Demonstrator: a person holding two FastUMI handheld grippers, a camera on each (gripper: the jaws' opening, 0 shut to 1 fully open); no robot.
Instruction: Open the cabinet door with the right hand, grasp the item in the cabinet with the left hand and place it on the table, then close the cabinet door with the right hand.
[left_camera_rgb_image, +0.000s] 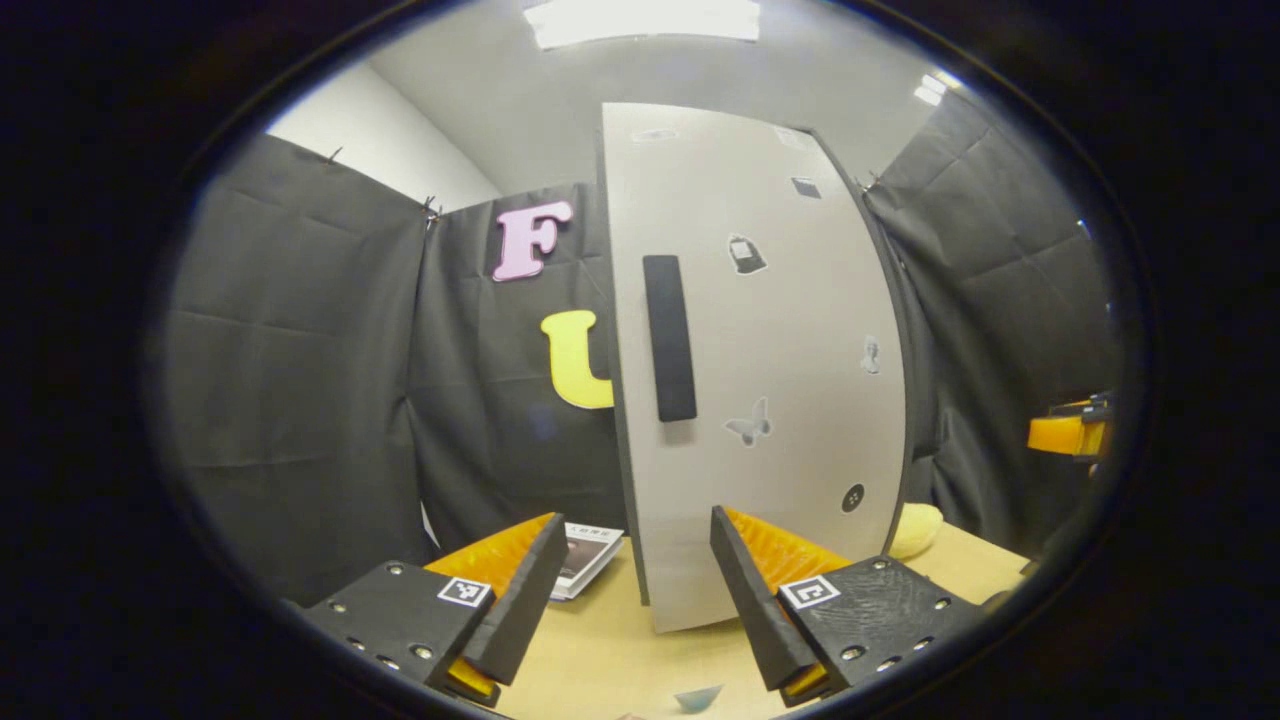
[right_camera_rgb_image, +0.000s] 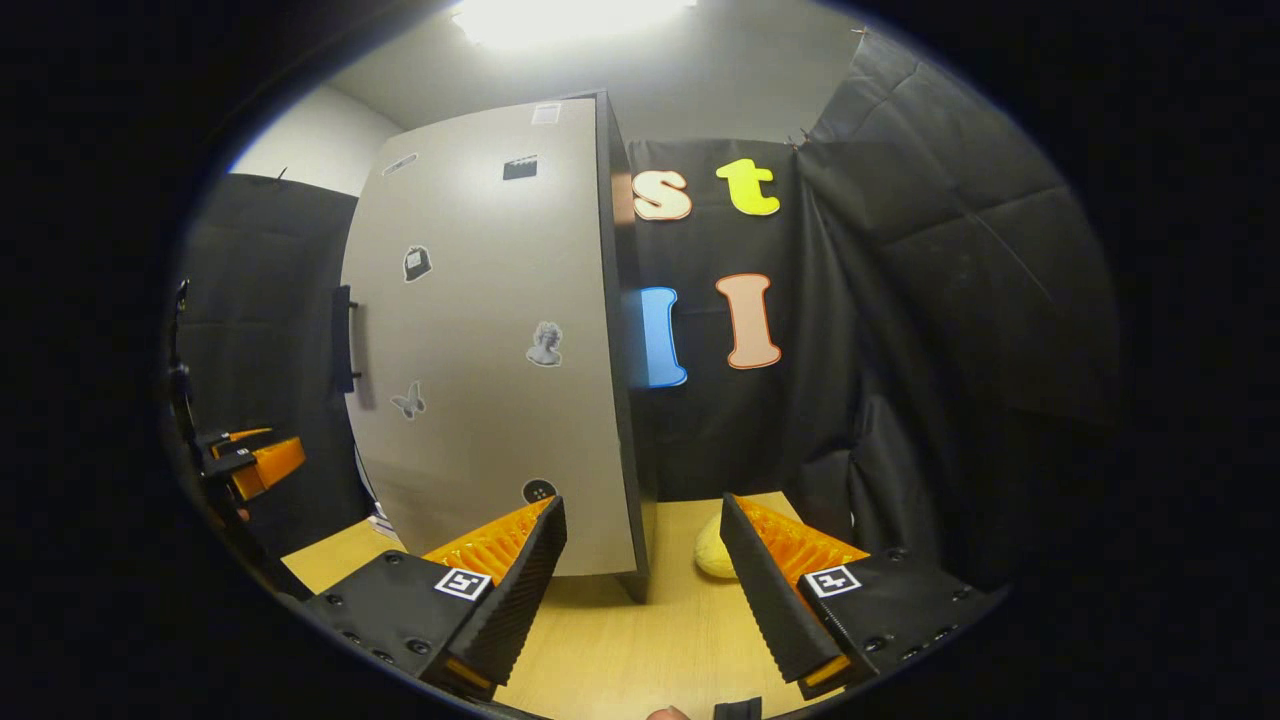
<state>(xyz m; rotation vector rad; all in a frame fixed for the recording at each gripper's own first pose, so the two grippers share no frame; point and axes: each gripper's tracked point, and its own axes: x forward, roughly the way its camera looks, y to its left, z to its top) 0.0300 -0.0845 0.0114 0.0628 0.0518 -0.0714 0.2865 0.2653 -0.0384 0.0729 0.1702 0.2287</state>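
I am inspecting the scene from both gripper views, and I judge the task to be at its very start. The cabinet door (left_camera_rgb_image: 760, 360) is standing shut as far as I can tell: its pale face is sitting flush against the dark cabinet body, and I am seeing no gap into the interior. The dark vertical handle (left_camera_rgb_image: 669, 338) on the door's left part is standing untouched. So opening, taking the item out, placing it and closing are all left to do.

I am holding my left gripper (left_camera_rgb_image: 630, 580) spread wide, pinching nothing, low over the wooden table (left_camera_rgb_image: 590, 660). It is pointing almost straight at the door's lower left corner, with the handle above and slightly ahead of the gap between its fingers. A small printed booklet (left_camera_rgb_image: 588, 553) is lying on the table just beside the cabinet's left side.

I am holding my right gripper (right_camera_rgb_image: 640, 570) likewise spread and gripping nothing, off the cabinet's right front corner. From here the handle (right_camera_rgb_image: 344, 338) is lying well to the left, on the far edge of the door, so this hand has to cross the door face to reach it.

The item inside the cabinet is hidden behind the shut door; I cannot tell what it is. A soft yellow object (right_camera_rgb_image: 714, 548) is lying on the table beside the cabinet's right side, near my right gripper; I judge it to be no part of the task.
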